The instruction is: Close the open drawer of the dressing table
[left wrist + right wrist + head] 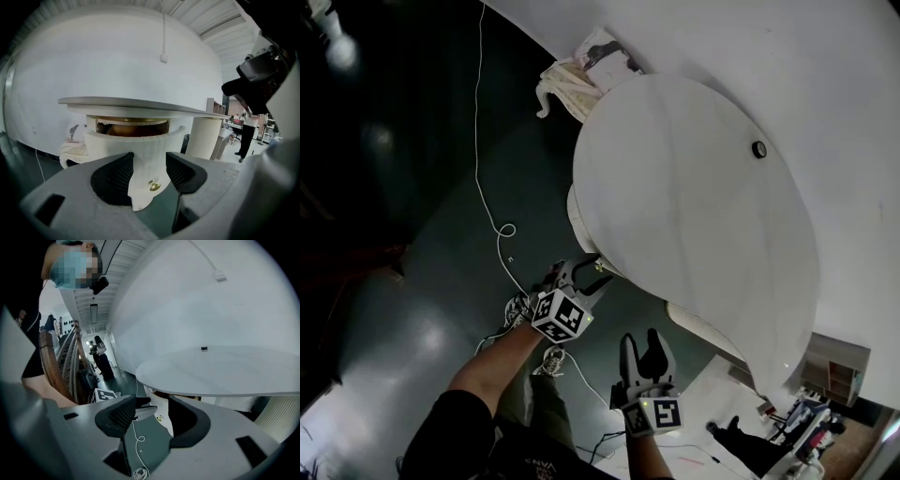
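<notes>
The white dressing table (pixel 694 216) has a rounded top, and its drawer (pixel 578 211) stands pulled out at the left end. In the left gripper view the ribbed white drawer front (pixel 126 145) fills the middle, with the brown inside (pixel 131 127) showing above it. Its brass knob (pixel 154 186) sits low between my jaws. My left gripper (pixel 592 272) (pixel 149 171) is open right at the drawer front, the pads apart from it. My right gripper (pixel 641 339) (pixel 152 416) hangs open lower down, short of the table, with nothing between its fingers.
A white cable (pixel 487 187) runs over the dark floor. A pale cloth bundle (pixel 567 84) lies behind the table. A small black thing (pixel 758 149) sits on the top. A ribbed white column (pixel 206 138) stands to the right of the drawer. People stand in the background (pixel 246 131).
</notes>
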Tool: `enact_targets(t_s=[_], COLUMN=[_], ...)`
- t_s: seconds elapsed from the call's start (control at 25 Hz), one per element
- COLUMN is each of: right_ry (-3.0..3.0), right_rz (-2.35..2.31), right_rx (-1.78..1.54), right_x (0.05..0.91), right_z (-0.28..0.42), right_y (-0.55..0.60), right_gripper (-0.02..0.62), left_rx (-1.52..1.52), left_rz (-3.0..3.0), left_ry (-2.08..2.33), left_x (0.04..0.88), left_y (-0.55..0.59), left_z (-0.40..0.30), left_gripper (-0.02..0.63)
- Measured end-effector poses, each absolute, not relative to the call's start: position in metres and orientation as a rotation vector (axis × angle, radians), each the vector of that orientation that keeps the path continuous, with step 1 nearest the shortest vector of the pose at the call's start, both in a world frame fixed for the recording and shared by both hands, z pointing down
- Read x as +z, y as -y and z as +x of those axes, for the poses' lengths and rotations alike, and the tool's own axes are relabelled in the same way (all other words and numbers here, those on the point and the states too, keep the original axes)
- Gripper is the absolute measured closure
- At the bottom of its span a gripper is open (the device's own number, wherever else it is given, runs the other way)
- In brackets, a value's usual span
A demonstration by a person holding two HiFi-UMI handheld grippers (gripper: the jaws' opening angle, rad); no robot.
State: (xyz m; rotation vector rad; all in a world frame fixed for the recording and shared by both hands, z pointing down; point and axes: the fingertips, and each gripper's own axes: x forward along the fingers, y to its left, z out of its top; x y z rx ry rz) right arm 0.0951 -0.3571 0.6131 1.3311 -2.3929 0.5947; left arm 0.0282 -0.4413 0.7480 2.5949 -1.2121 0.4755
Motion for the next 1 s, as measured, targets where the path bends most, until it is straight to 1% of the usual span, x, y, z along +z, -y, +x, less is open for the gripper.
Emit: enact_targets(t_s=[0.48,1.0], right_ry=[2.371,2.361], right_rz=[1.373,1.408], right_rx=[0.613,0.624], right_x=[0.622,0.621], right_z=[0.094,0.109], right_y=[0.382,0.381], right_gripper=[0.377,0.376], left_rx=[0.443,0.427], left_rz=[2.640,2.661], left_ry=[1.165,1.206], left_x=[0.746,0.746], left_y=[0.487,0.502], left_z=[0.038,0.045], left_gripper=[0.382,0.382])
